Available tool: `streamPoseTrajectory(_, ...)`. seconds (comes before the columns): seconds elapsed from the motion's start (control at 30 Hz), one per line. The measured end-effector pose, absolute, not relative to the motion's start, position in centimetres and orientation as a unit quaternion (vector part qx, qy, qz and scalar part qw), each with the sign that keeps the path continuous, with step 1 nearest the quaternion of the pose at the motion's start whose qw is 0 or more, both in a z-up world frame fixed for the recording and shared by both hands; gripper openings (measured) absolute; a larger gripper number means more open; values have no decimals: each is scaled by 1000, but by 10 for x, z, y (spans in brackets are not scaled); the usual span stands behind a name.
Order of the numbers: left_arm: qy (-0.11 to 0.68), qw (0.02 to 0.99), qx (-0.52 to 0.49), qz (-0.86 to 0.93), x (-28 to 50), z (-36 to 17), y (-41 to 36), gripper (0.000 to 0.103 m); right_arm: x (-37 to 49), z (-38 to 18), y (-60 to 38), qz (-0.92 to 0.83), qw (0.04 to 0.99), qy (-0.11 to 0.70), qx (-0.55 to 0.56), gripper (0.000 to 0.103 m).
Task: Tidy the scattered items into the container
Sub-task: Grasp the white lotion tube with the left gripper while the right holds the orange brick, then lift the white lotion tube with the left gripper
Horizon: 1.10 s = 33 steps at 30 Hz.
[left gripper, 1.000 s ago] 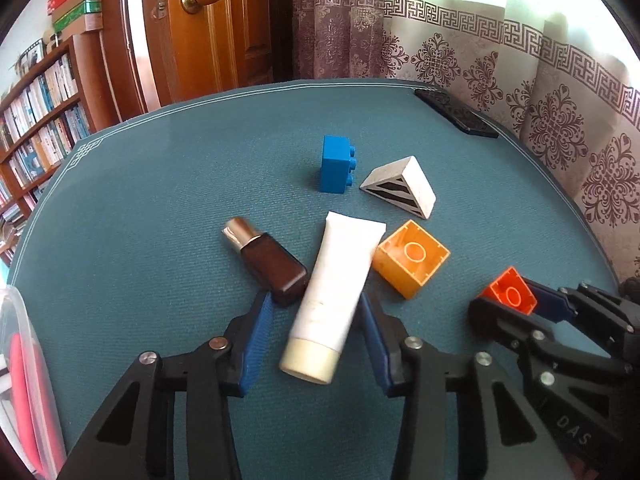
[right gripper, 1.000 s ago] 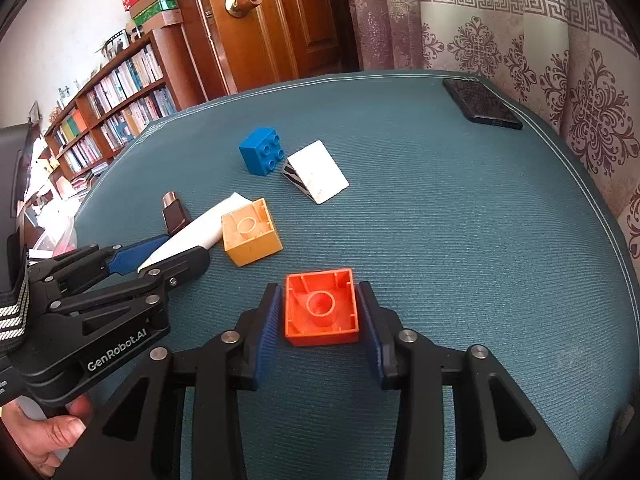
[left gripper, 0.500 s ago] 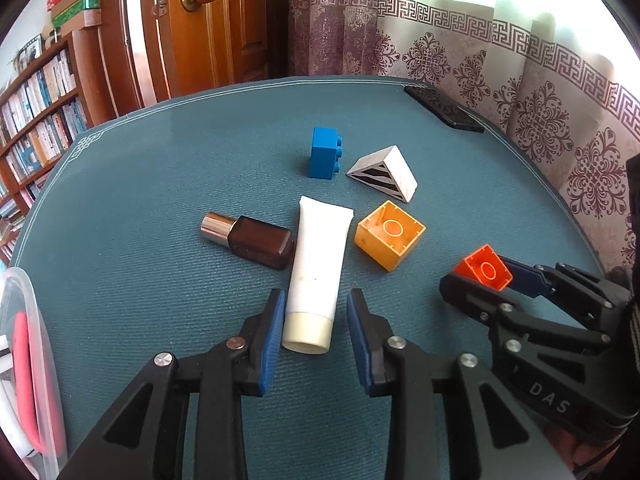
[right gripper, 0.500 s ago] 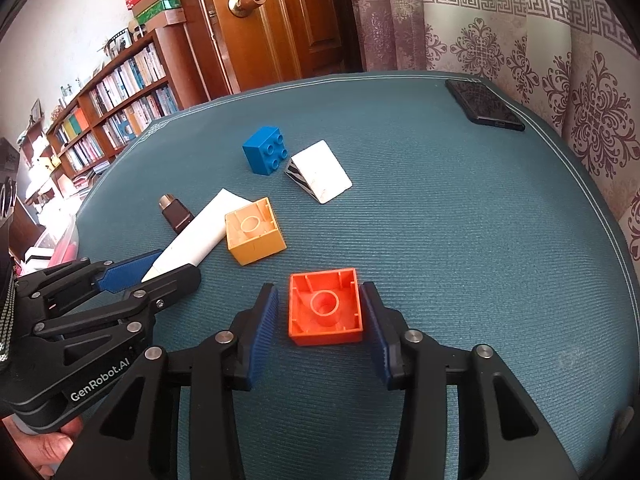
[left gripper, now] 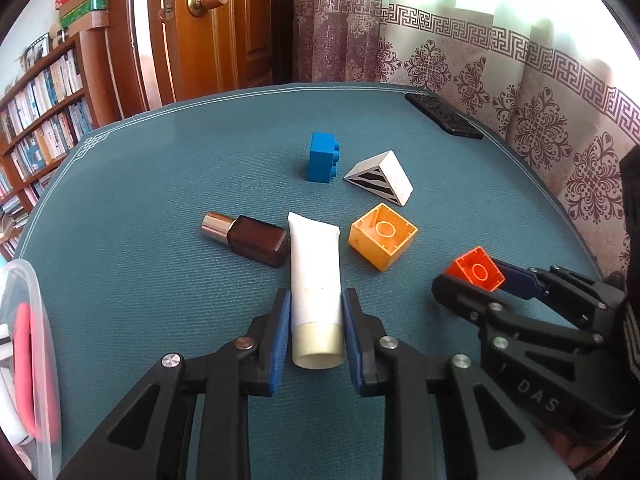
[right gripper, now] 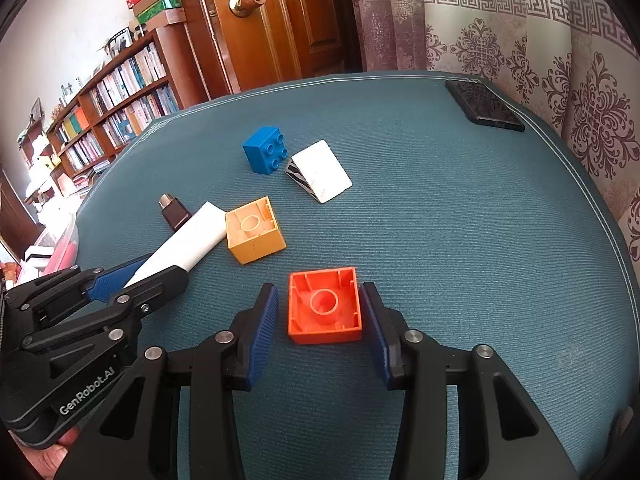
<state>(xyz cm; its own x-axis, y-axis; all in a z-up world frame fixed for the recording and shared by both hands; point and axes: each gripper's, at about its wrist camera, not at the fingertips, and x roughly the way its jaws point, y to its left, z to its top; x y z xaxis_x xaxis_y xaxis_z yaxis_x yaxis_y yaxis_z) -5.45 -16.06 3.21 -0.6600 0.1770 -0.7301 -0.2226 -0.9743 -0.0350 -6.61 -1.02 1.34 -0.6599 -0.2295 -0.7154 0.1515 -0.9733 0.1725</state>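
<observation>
Left gripper (left gripper: 316,326) is closed around the cap end of the white tube (left gripper: 315,276), both blue pads pressed against its sides; the tube lies flat on the teal table (left gripper: 160,200), its crimped end pointing away. Right gripper (right gripper: 320,320) straddles the orange block (right gripper: 324,306), which sits hollow side up on the table; a narrow gap shows at the left pad, the right pad sits at the block's edge, and contact there cannot be confirmed, so the fingers read as apart and not yet clamped. A yellow block (left gripper: 382,236), also hollow side up, lies just beside the tube's far end on its right. A brown bottle (left gripper: 250,236) with a metallic cap lies on its side, its base touching the tube's left edge. Farther back, a blue block (left gripper: 322,156) stands near a white wedge (left gripper: 384,178) with striped end faces; they appear just apart. A dark phone (right gripper: 482,106) rests near the table's far right edge. A clear container (left gripper: 38,320) shows at the left edge of the left wrist view, holding something pink and something white.
</observation>
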Motion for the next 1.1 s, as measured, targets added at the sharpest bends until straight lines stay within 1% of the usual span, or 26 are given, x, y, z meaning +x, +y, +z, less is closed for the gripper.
streamPoseTrajectory(0.1,26,113,-395,911,-46,34,-165,29,-65,13,-11,-909,107,-49,399,46)
streamPoseTrajectory(0.27,29,121,-396,910,-30,31,-167,29,-58,14,-12,-905,127,-44,405,58)
streamPoseTrajectory(0.4,28,124,-407,905,-25,21,-169,29,-49,13,-12,-906,126,-27,402,58)
streamPoseTrajectory(0.5,21,126,-409,904,-28,19,-169,29,-48,12,-9,-907,125,-32,401,58)
streamPoseTrajectory(0.63,31,121,-409,904,-33,18,-164,29,-54,13,-9,-908,119,-35,400,58)
streamPoseTrajectory(0.7,35,117,-407,905,-34,17,-163,29,-60,14,-10,-910,109,-32,399,55)
streamPoseTrajectory(0.77,31,114,-406,906,-34,18,-163,29,-63,14,-10,-912,93,-25,399,35)
streamPoseTrajectory(0.87,10,117,-403,908,-30,20,-168,29,-62,15,-4,-912,97,-34,396,35)
streamPoseTrajectory(1.1,-8,95,-375,922,-12,39,-189,28,-58,17,3,-915,95,-47,388,35)
